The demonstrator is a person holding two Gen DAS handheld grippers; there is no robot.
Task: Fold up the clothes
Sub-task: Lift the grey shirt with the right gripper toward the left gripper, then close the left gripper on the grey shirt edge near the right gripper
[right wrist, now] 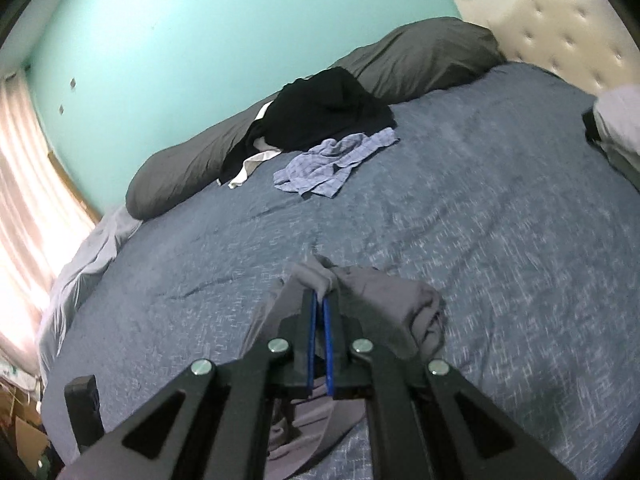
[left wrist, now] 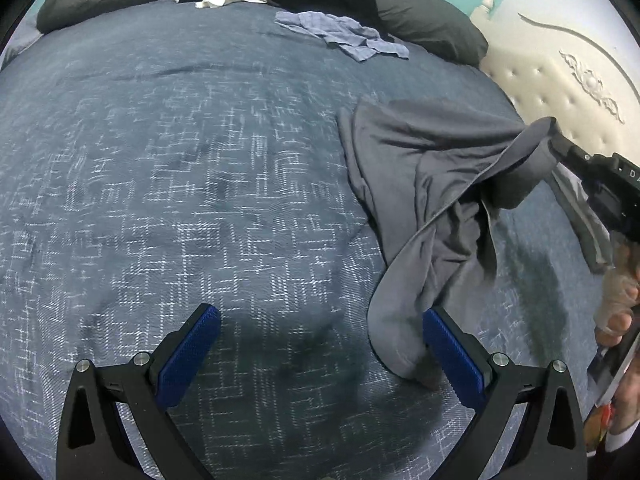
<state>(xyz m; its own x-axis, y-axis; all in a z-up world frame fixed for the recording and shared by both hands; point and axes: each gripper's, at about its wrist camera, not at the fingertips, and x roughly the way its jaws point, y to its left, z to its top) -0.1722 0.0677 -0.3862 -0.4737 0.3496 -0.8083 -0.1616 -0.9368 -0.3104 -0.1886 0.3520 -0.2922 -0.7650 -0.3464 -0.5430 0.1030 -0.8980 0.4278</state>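
We look across a bed [left wrist: 160,160] covered by a blue woven bedspread. The left hand-held gripper [left wrist: 320,344] hangs above the cover with its blue pads spread wide and nothing between them; a hanging corner of the grey garment [left wrist: 432,184] lies just beside its right pad, and we cannot tell whether the two touch. The right hand-held gripper [right wrist: 321,300] is closed on a bunched edge of the same grey garment [right wrist: 384,300], the fabric pinched at the tips of its blue pads. In the left wrist view, we see that edge lifted toward the right while the rest of the cloth drapes in folds down onto the bedspread; the right hand-held gripper [left wrist: 558,142] is mostly cut off by the frame edge there, and the hand [left wrist: 618,312] holding it is blurred and only partly seen. In the right wrist view much of the garment is hidden beneath the gripper's black arms. Farther off lie a crumpled light-blue checked garment [right wrist: 332,160] and a black garment [right wrist: 320,116] with a white piece showing at its edge, resting against long dark-grey pillows [right wrist: 420,56]. A cream tufted headboard [left wrist: 560,92] is cut off at the right. The bedspread shows motion blur.
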